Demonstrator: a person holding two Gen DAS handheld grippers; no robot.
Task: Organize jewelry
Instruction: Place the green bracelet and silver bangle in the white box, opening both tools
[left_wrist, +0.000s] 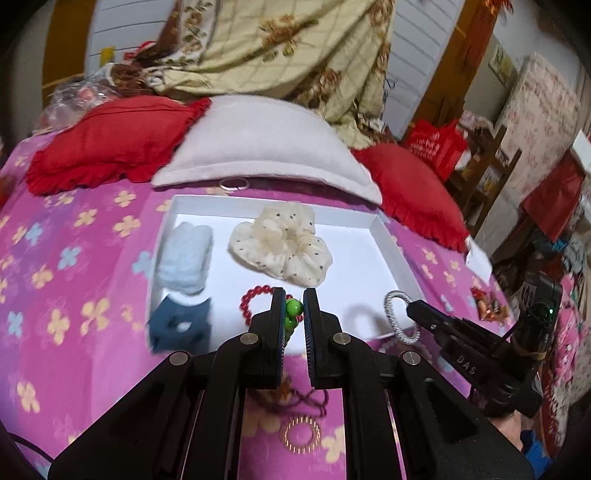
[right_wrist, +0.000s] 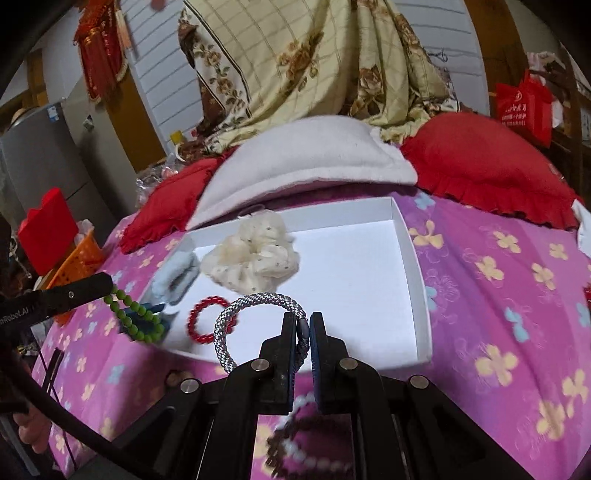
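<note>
Both claws reach forward over the near edge of a shallow white tray (right_wrist: 406, 266) lying on a pink flowered bedspread (right_wrist: 498, 295). The left claw (left_wrist: 294, 308) is pinched on a green bead bracelet (right_wrist: 135, 314), which dangles over the tray's left side. The right claw (right_wrist: 302, 328) grips a silver braided bracelet (right_wrist: 236, 314) at its clasp, held upright above the tray. Inside the tray lie one red bead bracelet (right_wrist: 201, 321), one cream dotted scrunchie (left_wrist: 280, 243), one pale blue scrunchie (left_wrist: 186, 258) and one dark blue scrunchie (left_wrist: 181, 325)
</note>
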